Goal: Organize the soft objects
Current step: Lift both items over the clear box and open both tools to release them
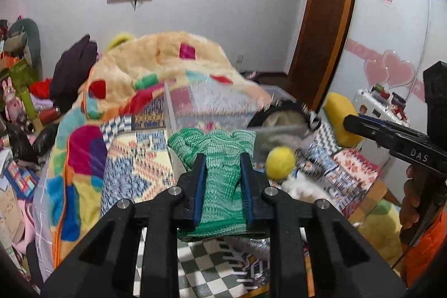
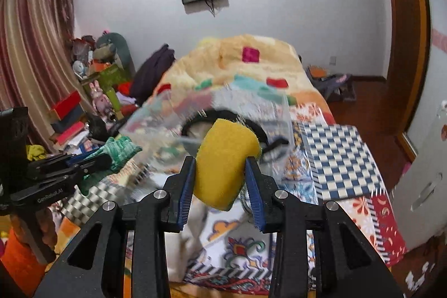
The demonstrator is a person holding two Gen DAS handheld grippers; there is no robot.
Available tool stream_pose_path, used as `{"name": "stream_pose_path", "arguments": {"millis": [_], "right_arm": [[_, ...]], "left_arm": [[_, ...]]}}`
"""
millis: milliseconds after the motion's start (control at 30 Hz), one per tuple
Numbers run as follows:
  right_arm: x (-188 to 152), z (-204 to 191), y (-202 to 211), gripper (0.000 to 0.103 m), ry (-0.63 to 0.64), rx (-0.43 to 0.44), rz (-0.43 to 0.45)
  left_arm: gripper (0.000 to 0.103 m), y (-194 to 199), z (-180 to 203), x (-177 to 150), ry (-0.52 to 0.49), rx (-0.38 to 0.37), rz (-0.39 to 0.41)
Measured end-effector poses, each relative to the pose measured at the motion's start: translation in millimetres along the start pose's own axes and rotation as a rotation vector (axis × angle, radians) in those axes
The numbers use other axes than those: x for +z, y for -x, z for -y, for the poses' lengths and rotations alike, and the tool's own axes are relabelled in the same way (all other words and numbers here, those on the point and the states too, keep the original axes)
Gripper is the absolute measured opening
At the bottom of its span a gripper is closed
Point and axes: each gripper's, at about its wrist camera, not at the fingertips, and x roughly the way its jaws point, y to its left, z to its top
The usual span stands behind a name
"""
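**Both grippers loaded above the clear bin on the bed**

We see the left gripper (image 1: 223,158) with its fingers clenched on a green knitted cloth (image 1: 220,158), which bulges out past the fingertips and hangs down between them. The right gripper (image 2: 220,161) has its fingers squeezed against the sides of a yellow sponge (image 2: 226,161), held upright and clear of the bed.

Just beyond both grippers stands a clear plastic bin (image 1: 195,105) on the patterned bed cover (image 2: 343,158). Its walls are blurred, so we cannot tell exactly where its rim runs. Inside it we make out a dark, rounded soft thing with a pale middle (image 1: 282,119); what it is we cannot say. The green cloth sits at the near wall of the bin; whether it touches the wall is unclear.

A small yellow ball (image 1: 280,162) lies on the bed just beside the bin, near a white fluffy thing (image 1: 301,186). Behind the bin a thick, bright patchwork blanket (image 1: 156,66) is heaped up.
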Motion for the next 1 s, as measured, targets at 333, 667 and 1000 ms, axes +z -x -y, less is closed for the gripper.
{"name": "stream_pose_path", "arguments": {"millis": [333,667,1000], "right_arm": [[34,-34,-16,0.033,0.073,0.055,0.079],[55,-44,-60,0.033,0.079,0.064,0.036],[51,-43,-107,0.033,0.097,0.069,-0.107]], "left_arm": [[0.023,5,2,42,-0.005,0.012,0.111],[0.023,-38,-11,63,0.031,0.025,0.060],[0.023,-99,-25,56,0.051,0.024,-0.109]]}}
